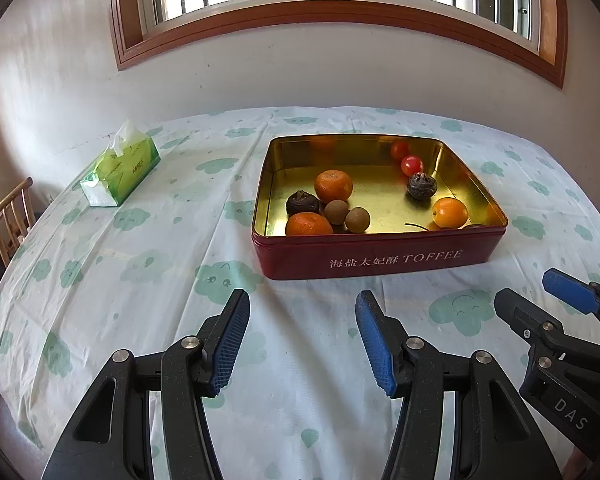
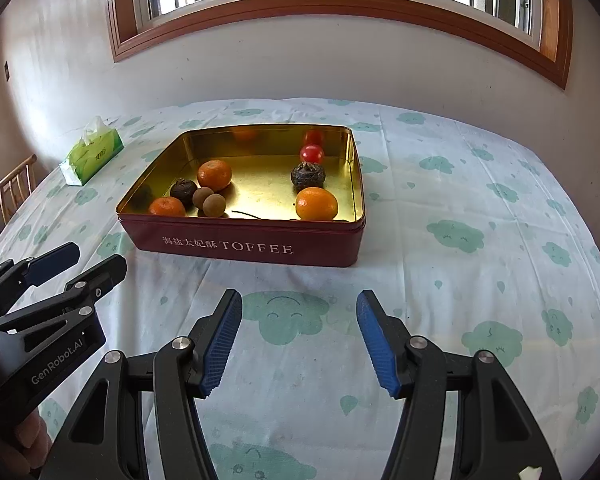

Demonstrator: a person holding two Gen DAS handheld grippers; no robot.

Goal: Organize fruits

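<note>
The red toffee tin (image 1: 376, 256) sits on the counter (image 1: 140, 320) and contains all visible fruit: mandarins (image 1: 333, 186), a cherry tomato (image 1: 411, 165) and longans (image 1: 357, 220). The left gripper (image 1: 302, 340) and right gripper (image 2: 300, 338) hover short of the tin, jaws released and empty, positioned for access.

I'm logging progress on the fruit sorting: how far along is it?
Done: every visible fruit, such as an orange and a tomato, lies in the tin. In hand: nothing; left gripper and right gripper are open and empty over the tablecloth. Left: apparently nothing; no fruit shows outside.
</note>
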